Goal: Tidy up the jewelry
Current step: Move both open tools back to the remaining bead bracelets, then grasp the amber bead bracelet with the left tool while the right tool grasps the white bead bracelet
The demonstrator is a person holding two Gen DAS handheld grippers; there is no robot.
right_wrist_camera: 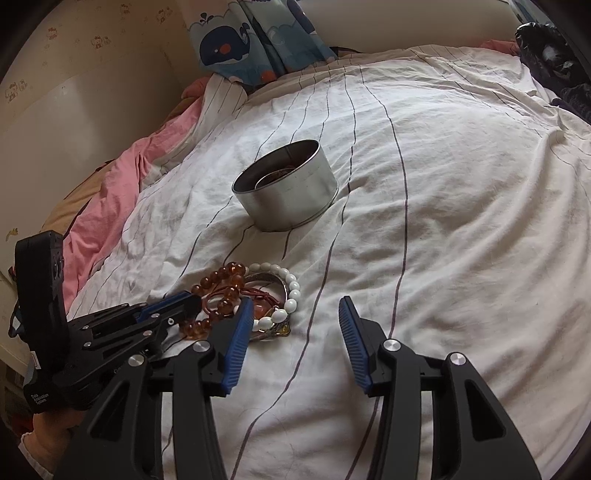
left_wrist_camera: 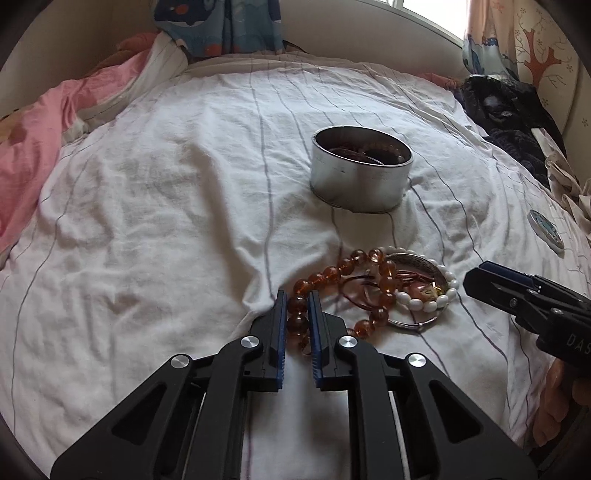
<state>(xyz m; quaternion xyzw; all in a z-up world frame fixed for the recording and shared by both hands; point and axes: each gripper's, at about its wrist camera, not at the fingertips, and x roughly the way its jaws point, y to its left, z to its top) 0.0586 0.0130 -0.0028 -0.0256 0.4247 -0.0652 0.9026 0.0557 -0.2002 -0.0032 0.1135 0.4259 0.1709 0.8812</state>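
Note:
A pile of jewelry lies on the white striped bedsheet: an amber bead bracelet (left_wrist_camera: 343, 275), a white bead bracelet (left_wrist_camera: 428, 301), a silver bangle (left_wrist_camera: 417, 260) and a red cord (left_wrist_camera: 354, 293). My left gripper (left_wrist_camera: 298, 301) is shut on the amber bead bracelet, with beads between its blue pads. It also shows in the right wrist view (right_wrist_camera: 186, 301). My right gripper (right_wrist_camera: 295, 306) is open and empty, just right of the pile (right_wrist_camera: 258, 295). A round metal tin (left_wrist_camera: 360, 168) stands behind the pile with jewelry inside; it also shows in the right wrist view (right_wrist_camera: 286, 190).
A pink blanket (left_wrist_camera: 44, 122) is bunched at the left. Dark clothes (left_wrist_camera: 506, 110) lie at the right edge. A small round disc (left_wrist_camera: 546, 230) lies on the sheet at the right. Curtains (right_wrist_camera: 255, 33) hang behind the bed.

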